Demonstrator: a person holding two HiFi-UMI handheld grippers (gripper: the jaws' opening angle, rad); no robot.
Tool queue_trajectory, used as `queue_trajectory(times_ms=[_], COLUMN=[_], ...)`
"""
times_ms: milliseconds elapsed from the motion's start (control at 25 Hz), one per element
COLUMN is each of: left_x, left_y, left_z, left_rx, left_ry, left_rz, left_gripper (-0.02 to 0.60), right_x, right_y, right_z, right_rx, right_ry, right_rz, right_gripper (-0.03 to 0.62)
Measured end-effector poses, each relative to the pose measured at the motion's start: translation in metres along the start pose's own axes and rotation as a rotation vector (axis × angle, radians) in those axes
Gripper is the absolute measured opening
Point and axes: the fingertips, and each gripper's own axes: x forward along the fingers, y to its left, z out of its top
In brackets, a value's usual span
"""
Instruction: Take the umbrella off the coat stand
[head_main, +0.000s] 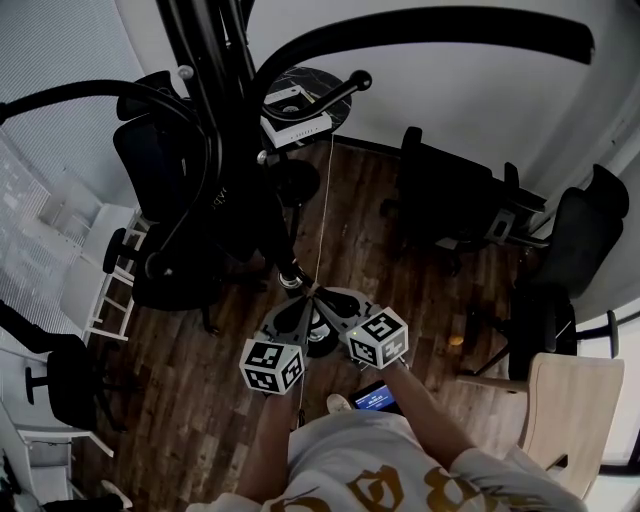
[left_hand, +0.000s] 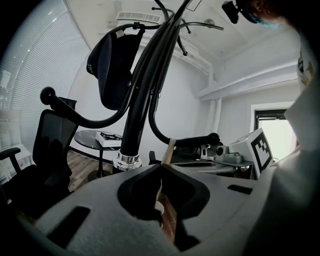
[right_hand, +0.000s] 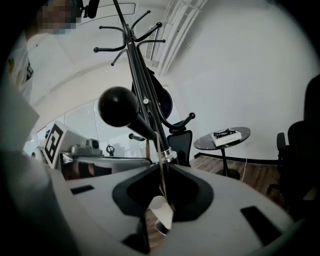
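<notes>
The black coat stand rises at upper left, its curved arms ending in ball knobs. A thin tan umbrella strap hangs over a knobbed arm and runs down into my jaws. My left gripper and right gripper meet tip to tip beside the pole, both shut on this strap. In the right gripper view a big knob sits just above the right gripper. A black shaft with a chrome ring runs along the pole; I cannot tell the umbrella's body from the stand.
A black cap hangs on the stand. A round dark table carrying a white box stands behind it. Black office chairs ring the wooden floor, a pale wooden chair is at lower right, and white shelving lines the left.
</notes>
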Motion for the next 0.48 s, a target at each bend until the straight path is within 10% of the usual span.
queue_trajectory(times_ms=[480], left_x=[-0.0030], left_y=[0.0036], left_z=[0.0009], left_rx=[-0.026], left_ry=[0.005], left_rz=[-0.015], left_gripper=[0.025], right_x=[0.0105], right_y=[0.0010], right_z=[-0.0030], right_rx=[0.014], right_ry=[-0.011], right_rz=[0.005], right_gripper=[0.031])
